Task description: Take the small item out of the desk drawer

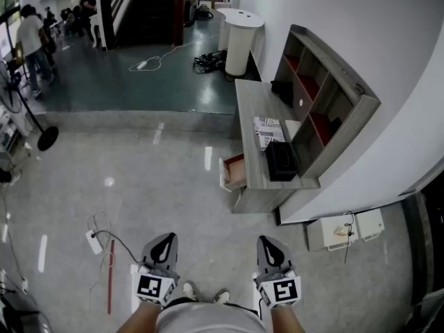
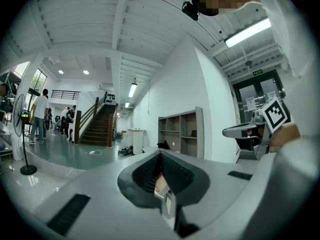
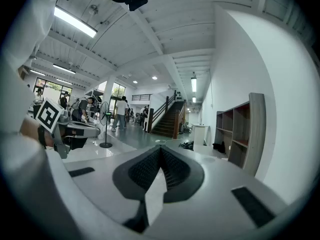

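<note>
The left gripper and right gripper hovered well apart from the counter and its open drawer, their fingers closed together.

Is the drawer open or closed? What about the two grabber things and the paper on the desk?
Desk drawer: pulled open; what is inside is too small to tell.
Left gripper: jaws shut, nothing in them, well short of the desk.
Right gripper: jaws shut, nothing in them, well short of the desk.
Newspaper: folded, lying flat on the desk top.
Black box: sits on the desk top; open or shut cannot be told.
</note>
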The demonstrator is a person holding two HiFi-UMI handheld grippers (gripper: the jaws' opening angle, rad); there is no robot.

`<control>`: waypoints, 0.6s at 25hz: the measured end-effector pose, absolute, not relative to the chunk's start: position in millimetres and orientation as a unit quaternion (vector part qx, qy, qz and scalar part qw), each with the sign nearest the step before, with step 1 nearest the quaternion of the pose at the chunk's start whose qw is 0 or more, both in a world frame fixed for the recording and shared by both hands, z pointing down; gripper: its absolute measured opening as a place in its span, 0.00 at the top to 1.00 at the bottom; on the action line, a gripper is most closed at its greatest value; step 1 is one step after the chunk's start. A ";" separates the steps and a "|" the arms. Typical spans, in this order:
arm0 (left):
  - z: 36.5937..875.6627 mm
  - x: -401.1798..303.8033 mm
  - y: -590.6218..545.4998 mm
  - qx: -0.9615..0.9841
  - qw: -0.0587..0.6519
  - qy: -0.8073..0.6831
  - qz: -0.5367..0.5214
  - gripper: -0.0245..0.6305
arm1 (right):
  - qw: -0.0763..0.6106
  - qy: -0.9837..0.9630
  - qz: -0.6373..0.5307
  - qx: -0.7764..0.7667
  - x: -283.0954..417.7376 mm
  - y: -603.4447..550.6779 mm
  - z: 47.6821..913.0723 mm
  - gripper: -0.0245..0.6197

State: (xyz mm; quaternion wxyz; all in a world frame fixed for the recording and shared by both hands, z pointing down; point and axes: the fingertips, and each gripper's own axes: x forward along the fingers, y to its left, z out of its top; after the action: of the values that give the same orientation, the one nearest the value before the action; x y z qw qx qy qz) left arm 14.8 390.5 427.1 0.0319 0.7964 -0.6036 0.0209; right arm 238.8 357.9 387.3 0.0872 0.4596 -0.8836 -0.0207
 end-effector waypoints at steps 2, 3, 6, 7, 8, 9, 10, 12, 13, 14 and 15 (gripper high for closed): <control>426.3 17.1 392.6 0.794 0.034 -0.607 0.024 0.93 | 0.091 -0.883 -0.018 0.460 243.9 360.1 393.5 0.93; 426.4 17.7 394.0 0.793 0.034 -0.608 0.025 0.93 | 0.092 -0.883 -0.016 0.460 245.0 361.2 395.9 0.93; 433.2 15.5 398.9 0.792 0.040 -0.609 0.027 0.93 | 0.093 -0.885 -0.011 0.455 240.0 363.7 401.9 0.93; 435.1 14.6 400.4 0.792 0.044 -0.608 0.030 0.93 | 0.091 -0.888 -0.007 0.451 236.3 364.1 403.5 0.93; 436.1 13.6 402.2 0.792 0.047 -0.608 0.031 0.93 | 0.087 -0.892 0.000 0.443 231.9 364.9 404.7 0.93; 435.8 12.7 404.2 0.792 0.049 -0.607 0.032 0.93 | 0.082 -0.897 0.009 0.435 227.3 365.9 405.9 0.93; 435.7 10.9 406.0 0.793 0.050 -0.606 0.031 0.93 | 0.080 -0.900 0.017 0.428 222.3 366.5 407.8 0.93; 438.6 2.9 408.6 0.794 0.055 -0.605 0.031 0.93 | 0.089 -0.902 0.024 0.421 210.3 366.5 413.8 0.93; 441.1 -2.9 410.0 0.795 0.057 -0.603 0.030 0.93 | 0.098 -0.902 0.026 0.420 203.2 367.0 417.9 0.93; 443.9 -9.7 411.7 0.795 0.060 -0.603 0.030 0.93 | 0.105 -0.901 0.027 0.419 195.7 368.1 422.2 0.93; 447.3 -17.4 413.0 0.795 0.063 -0.602 0.029 0.93 | 0.112 -0.901 0.029 0.419 188.2 369.2 426.4 0.93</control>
State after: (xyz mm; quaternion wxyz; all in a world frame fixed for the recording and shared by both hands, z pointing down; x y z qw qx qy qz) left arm -17.4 413.0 447.3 0.0634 0.7951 -0.6025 0.0295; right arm 188.2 369.2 426.4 0.1119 0.4191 -0.9006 0.0291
